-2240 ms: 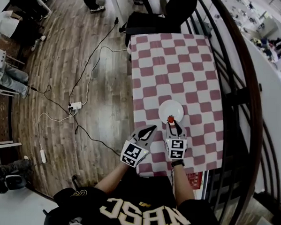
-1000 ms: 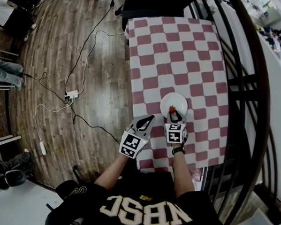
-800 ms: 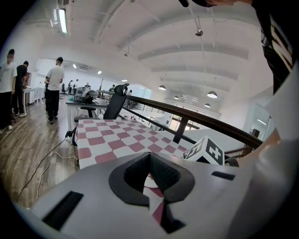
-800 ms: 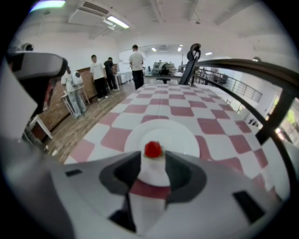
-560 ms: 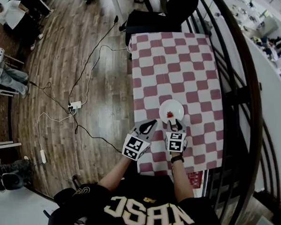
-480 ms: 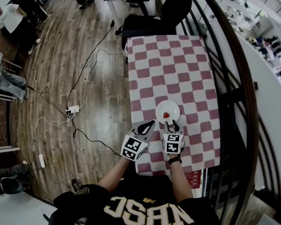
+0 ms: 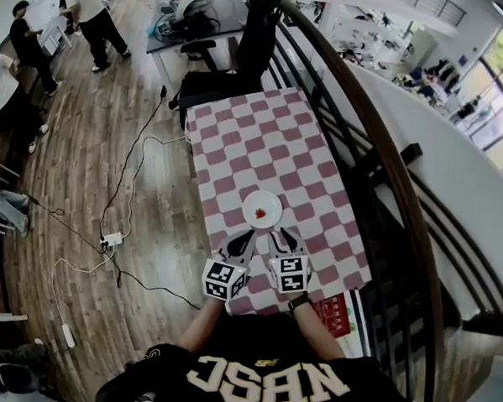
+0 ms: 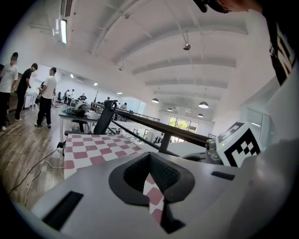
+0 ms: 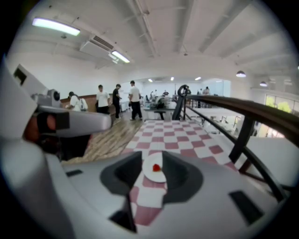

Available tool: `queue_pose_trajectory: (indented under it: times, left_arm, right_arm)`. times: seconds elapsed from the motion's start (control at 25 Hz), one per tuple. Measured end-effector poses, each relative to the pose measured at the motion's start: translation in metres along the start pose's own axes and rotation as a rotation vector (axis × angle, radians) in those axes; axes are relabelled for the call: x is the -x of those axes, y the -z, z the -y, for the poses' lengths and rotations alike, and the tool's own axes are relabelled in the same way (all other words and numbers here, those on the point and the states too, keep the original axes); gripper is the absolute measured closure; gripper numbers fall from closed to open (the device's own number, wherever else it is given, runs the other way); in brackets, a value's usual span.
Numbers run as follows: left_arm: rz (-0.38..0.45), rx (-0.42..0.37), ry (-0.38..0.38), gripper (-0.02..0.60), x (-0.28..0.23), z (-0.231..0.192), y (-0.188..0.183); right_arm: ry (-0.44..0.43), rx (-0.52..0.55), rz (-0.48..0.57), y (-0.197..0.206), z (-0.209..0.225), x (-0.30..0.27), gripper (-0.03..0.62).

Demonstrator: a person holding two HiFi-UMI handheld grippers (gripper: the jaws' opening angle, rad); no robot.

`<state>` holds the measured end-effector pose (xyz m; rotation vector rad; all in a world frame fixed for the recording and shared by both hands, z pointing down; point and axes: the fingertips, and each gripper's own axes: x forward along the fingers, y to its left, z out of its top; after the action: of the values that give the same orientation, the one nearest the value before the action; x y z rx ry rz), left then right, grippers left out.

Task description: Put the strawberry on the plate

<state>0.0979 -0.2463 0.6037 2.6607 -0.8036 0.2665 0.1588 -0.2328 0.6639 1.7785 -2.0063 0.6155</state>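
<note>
Strawberry (image 7: 260,211) lies on the plate (image 7: 271,204), near its middle, and nothing touches it. The plate stands on the checked counter (image 7: 263,142), towards the end nearest me. I judge the placement done (only the retreat is left).

Right gripper (image 7: 281,236): it hangs above the counter just short of the plate and points at it. Its jaws stand spread and have just eased inward a little. Nothing is between them. Through the gap, the right gripper view shows the strawberry (image 9: 156,167) on the plate (image 9: 156,177), well apart from the pads.

Left gripper (image 7: 244,237): it is beside the right one. Its jaws are also apart, with only checked cloth showing in the gap, and it holds nothing.

Procedure for the retreat, as I would run it:
1. Leave both pairs of jaws spread, because closing near the plate gains nothing.
2. Draw both grippers up and back towards me, never across the plate.
3. Steer clear of the plate rim. A nudge could set the fruit rolling (it looks small and rounded).
4. Confirm in the right gripper view that the strawberry rests on the plate.
</note>
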Motion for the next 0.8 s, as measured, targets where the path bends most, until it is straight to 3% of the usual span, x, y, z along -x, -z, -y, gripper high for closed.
queue_pose_trajectory:
  times: [0.36,0.8]
  left_arm:
    - [0.092,-0.074,0.028,0.572,0.032,0.050,-0.044]
    - [0.162,-0.144,0.064,0.572,0.052,0.089,-0.079]
  right_arm:
    - [-0.030,-0.033,0.162,-0.038,-0.004,0.081,0.506]
    - [0.011,0.001,0.358,-0.090,-0.012,0.148,0.569]
